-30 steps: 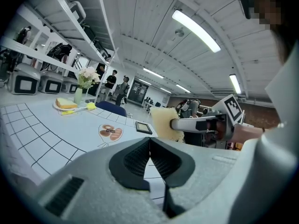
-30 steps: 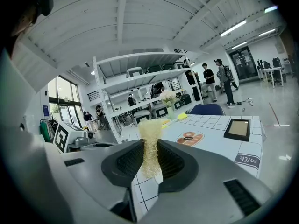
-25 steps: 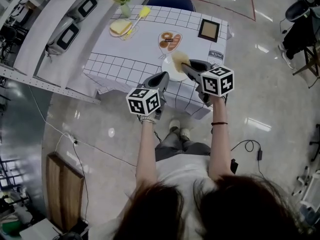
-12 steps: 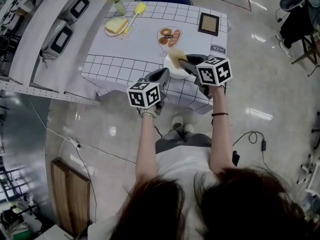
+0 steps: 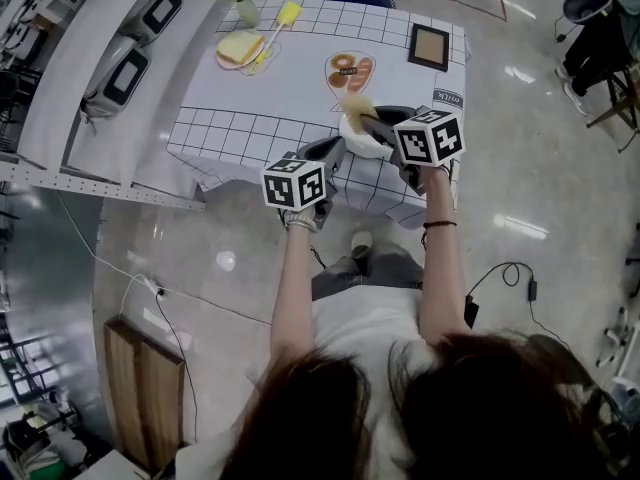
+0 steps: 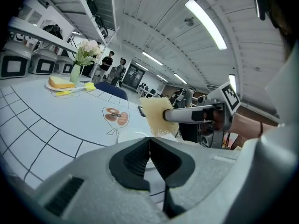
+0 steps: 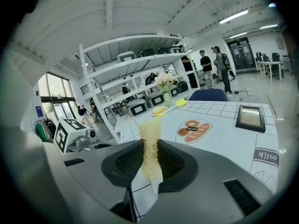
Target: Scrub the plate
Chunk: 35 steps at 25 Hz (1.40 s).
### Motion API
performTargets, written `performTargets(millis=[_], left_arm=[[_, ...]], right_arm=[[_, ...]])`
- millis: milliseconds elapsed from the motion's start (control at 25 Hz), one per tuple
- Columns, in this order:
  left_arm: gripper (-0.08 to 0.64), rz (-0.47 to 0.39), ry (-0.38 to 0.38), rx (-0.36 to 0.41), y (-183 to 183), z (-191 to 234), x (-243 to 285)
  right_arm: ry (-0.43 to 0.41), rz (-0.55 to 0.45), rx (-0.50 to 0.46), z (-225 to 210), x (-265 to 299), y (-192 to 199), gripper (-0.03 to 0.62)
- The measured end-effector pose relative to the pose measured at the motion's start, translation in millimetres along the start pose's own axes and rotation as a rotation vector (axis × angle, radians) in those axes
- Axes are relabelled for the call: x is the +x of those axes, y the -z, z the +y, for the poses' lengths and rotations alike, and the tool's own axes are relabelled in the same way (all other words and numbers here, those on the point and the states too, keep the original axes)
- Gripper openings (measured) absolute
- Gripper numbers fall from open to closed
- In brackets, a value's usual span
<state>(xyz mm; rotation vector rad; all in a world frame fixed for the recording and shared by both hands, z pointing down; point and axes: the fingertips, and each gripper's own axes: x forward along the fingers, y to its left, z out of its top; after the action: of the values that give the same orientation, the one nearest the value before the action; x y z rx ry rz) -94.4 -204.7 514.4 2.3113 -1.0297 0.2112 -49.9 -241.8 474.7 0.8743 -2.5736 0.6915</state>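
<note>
Seen from above, a person stands at a desk [image 5: 250, 128] covered in a checked cloth. The right gripper [image 5: 368, 124] has its fingers clamped on a yellow sponge [image 5: 357, 105], held at the white plate [image 5: 350, 131]. The plate sits near the desk's front edge, at about 5 o'clock. The left gripper [image 5: 334, 149], at the plate's 8 o'clock, has its fingers pressed together with nothing between them. A picture frame [image 5: 428, 46] lies at 1 o'clock.

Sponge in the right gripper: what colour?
The sponge is pale yellow, clearest in the left gripper view.
</note>
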Motion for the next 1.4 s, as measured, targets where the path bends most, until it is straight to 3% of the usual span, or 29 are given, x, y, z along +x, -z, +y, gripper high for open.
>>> performTargets(millis=[360, 880, 1400], left_arm=[[0.011, 0.039, -0.013, -0.061, 9, 16, 4], [0.011, 0.084, -0.061, -0.172, 26, 35, 26], [0.011, 0.090, -0.110, -0.207, 31, 45, 34]], right_arm=[[0.009, 0.056, 0.017, -15, 13, 6, 0.078], [-0.005, 0.223, 0.015, -48, 33, 15, 0.078], [-0.038, 0.335, 0.040, -58, 53, 34, 0.078]])
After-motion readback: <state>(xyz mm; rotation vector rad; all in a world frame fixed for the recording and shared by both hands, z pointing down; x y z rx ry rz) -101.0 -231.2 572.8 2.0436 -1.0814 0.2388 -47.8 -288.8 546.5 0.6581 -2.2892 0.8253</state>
